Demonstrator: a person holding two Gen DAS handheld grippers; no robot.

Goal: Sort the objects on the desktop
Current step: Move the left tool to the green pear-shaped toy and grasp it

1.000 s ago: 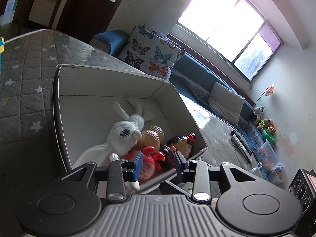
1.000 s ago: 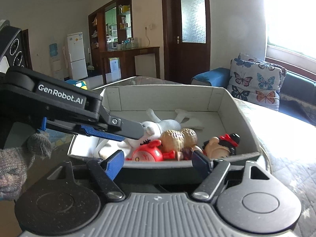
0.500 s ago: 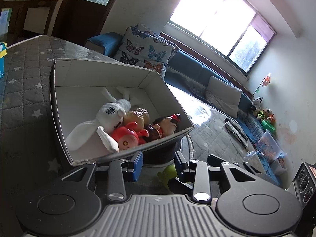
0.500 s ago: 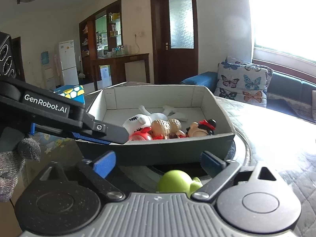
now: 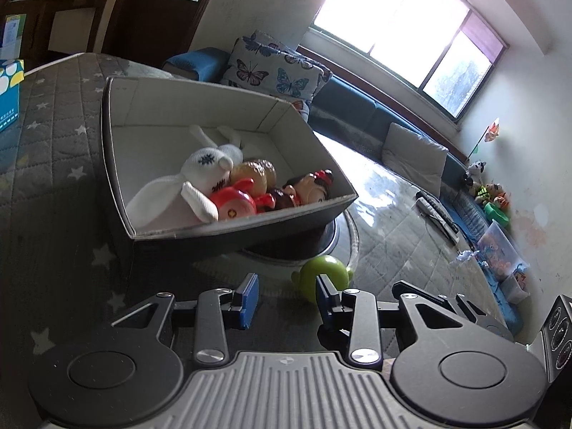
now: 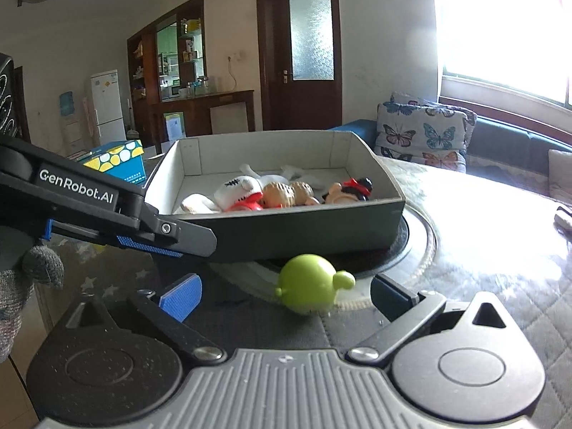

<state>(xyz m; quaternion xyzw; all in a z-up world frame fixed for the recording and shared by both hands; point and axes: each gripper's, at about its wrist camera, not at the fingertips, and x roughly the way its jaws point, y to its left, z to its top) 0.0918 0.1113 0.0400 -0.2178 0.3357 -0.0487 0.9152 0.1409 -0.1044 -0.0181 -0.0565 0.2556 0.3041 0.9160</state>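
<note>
**Green toy left outside the box**

Left wrist: green toy [image 5: 323, 274] lies on the table before the box [image 5: 228, 228]; left gripper [image 5: 286, 298] is partly open, empty, and has backed away since earlier.

Right wrist: right gripper [image 6: 284, 298], wide open and empty, frames the toy; closing on it looks next.

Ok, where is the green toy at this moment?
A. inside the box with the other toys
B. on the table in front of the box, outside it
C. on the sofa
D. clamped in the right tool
B: the green toy lies on the table in front of the box, ahead of the open right tool, untouched.
</note>
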